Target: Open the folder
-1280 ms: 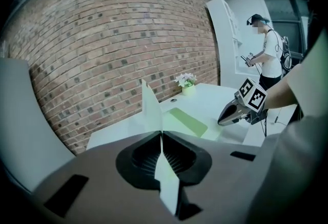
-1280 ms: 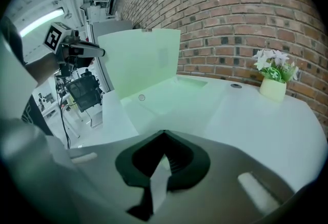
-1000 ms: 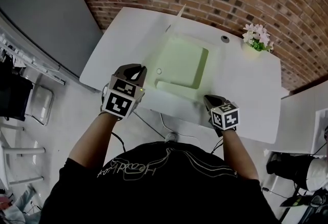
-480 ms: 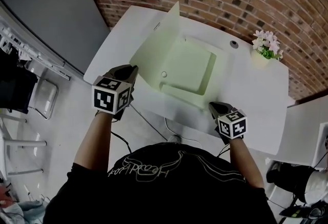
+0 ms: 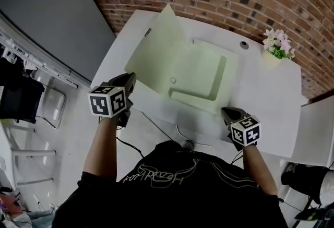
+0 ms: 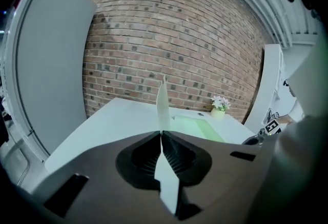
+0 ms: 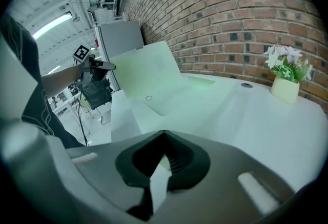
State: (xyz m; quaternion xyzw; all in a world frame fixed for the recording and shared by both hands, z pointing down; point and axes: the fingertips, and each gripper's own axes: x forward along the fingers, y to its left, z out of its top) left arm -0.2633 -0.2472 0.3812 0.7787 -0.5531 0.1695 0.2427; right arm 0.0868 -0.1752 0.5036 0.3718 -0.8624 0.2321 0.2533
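Folder (image 5: 203, 73) half opened: raised cover (image 5: 154, 52) gripped by left tongs (image 5: 130, 78), near edge seemingly gripped by right tongs (image 5: 228, 111). Next, cover should be laid flat leftward.

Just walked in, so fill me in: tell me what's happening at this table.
A person is opening a pale green folder on the white table. The left gripper has its jaws shut on the front cover, which stands raised, tilted leftward. The right gripper sits at the folder's near right corner, jaws together; whether they pinch it is unclear. The cover is not yet laid flat.
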